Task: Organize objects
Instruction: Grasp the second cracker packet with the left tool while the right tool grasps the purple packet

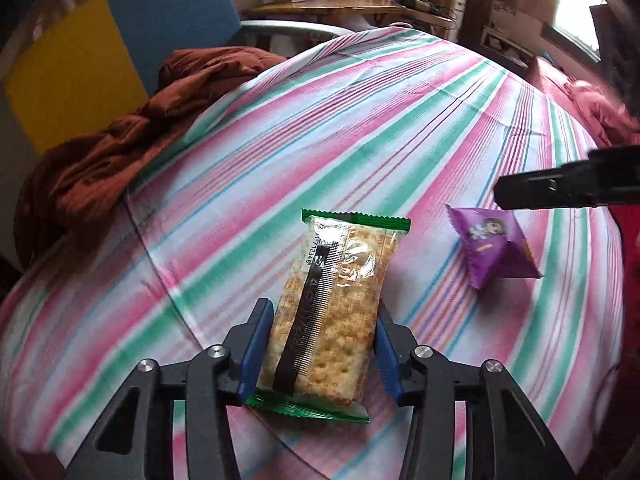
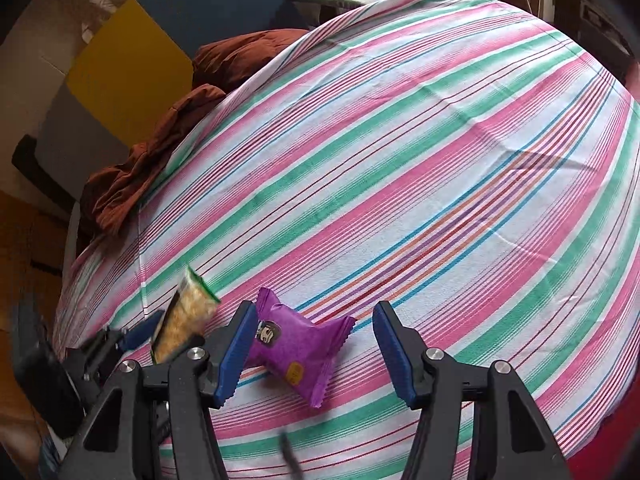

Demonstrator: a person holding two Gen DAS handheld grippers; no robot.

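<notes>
A clear cracker packet [image 1: 340, 300] with green ends stands tilted between the blue pads of my left gripper [image 1: 322, 312], which press on both its long sides. From the right wrist view the same cracker packet [image 2: 188, 316] is raised at an angle off the striped cloth [image 2: 400, 160] in the left gripper [image 2: 140, 336]. A purple snack packet [image 2: 296, 350] lies on the cloth between the fingers of my right gripper [image 2: 316, 312]. Its left pad is against the packet and its right pad stands well apart. The purple packet [image 1: 494, 248] sits right of the crackers.
A crumpled rust-brown garment [image 1: 120, 140] lies at the cloth's far left edge. Behind it are yellow and blue panels [image 1: 168, 12] and a wooden shelf [image 1: 328, 6] with boxes. Red fabric [image 1: 592, 104] lies at the far right.
</notes>
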